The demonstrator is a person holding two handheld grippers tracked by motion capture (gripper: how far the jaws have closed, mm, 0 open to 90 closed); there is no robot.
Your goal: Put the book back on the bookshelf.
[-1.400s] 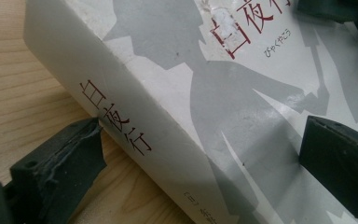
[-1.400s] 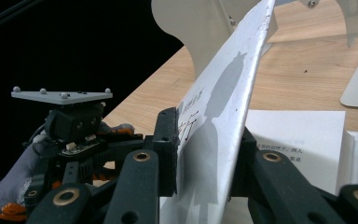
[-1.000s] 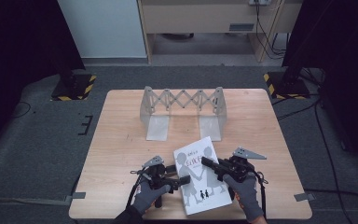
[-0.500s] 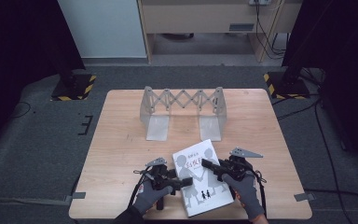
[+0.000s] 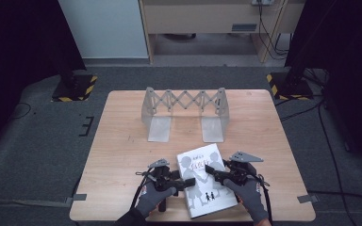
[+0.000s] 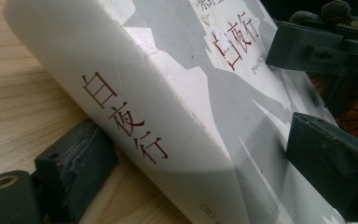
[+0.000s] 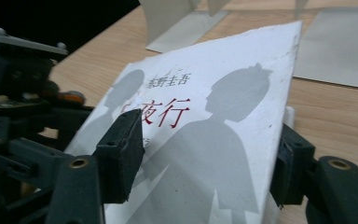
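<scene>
I have a claw in each hand, and both are at the white book point(image 5: 202, 179), which lies flat on the wooden bench point(image 5: 122, 141) near my edge, a little right of the middle, its cover up with grey silhouettes and red characters on it.

My left claw point(image 5: 181, 182) comes in from the left at the book's spine side. In the left gripper view the spine with its red characters runs between the two black jaws: one jaw sits low on the bench just beside the spine, the other lies over the cover. The jaws have just been closing a little with the book between them; I cannot tell whether the pads press on it yet.

My right claw point(image 5: 210, 170) reaches over the cover from the right. In the right gripper view its jaws stand apart on either side of the book point(image 7: 205, 140), one over the cover near the red characters, the other just beyond the book's outer edge. They have just been opening, and I see a gap at the pads, so the book is between them but not clamped.

Farther back on the bench stands a grey metal folding rack point(image 5: 185, 110), well apart from the book.
</scene>
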